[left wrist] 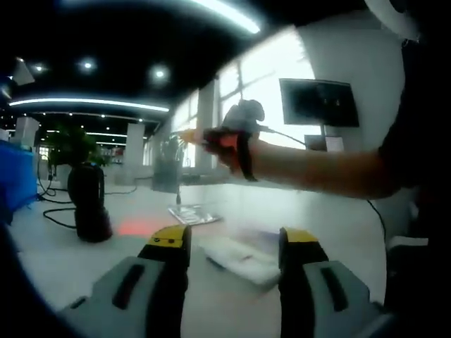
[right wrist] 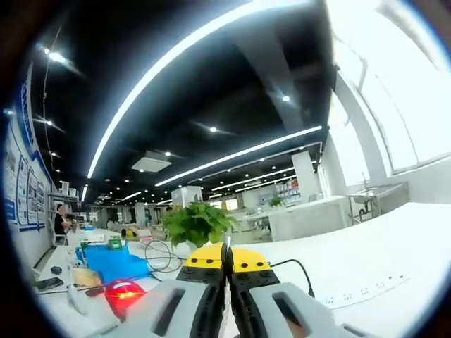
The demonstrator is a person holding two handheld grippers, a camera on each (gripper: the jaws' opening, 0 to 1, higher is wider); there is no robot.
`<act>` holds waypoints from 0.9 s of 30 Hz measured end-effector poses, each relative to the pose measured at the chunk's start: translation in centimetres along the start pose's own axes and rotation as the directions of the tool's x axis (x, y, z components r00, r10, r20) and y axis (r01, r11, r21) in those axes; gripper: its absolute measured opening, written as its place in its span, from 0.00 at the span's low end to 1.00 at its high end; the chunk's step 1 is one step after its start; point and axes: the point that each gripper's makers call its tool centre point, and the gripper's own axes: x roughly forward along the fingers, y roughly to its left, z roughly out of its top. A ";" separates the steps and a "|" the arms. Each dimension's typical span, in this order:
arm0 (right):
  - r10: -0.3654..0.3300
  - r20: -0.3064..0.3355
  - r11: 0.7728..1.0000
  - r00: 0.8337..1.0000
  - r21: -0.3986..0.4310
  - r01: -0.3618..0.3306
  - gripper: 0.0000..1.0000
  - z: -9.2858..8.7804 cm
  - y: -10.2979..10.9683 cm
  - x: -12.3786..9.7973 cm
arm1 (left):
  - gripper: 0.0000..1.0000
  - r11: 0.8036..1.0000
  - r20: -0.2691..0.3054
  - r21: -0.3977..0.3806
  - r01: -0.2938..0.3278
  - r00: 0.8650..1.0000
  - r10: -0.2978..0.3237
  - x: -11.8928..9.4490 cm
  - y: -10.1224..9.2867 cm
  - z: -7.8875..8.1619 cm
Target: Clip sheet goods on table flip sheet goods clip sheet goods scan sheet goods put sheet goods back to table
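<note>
Our left gripper [left wrist: 234, 243] hangs above the tabletop [left wrist: 56, 260], jaws spread wide with nothing between them. Just past them we see a pale sheet [left wrist: 243, 259] lying flat, another packet [left wrist: 194, 214] farther off, and a dark scanner [left wrist: 89, 204] glowing red towards the left edge. Our right gripper [right wrist: 227, 259] is lifted high, jaws pressed together on a thin sheet edge [right wrist: 227, 243]. We spot a plant [right wrist: 197, 224] beyond.
</note>
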 end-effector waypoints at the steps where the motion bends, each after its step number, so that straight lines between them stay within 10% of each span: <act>1: 0.000 -0.003 1.000 1.000 -0.004 0.000 0.00 -0.3 0.0 0.0 | 0.42 1.000 -0.002 0.002 0.003 1.000 -0.003 0.0 -0.1 0.0; 27: 0.099 -0.065 0.994 0.993 0.045 -0.097 0.00 2.3 -0.7 -2.5 | 0.42 0.999 -0.002 0.004 0.035 0.999 -0.035 0.2 -0.7 0.0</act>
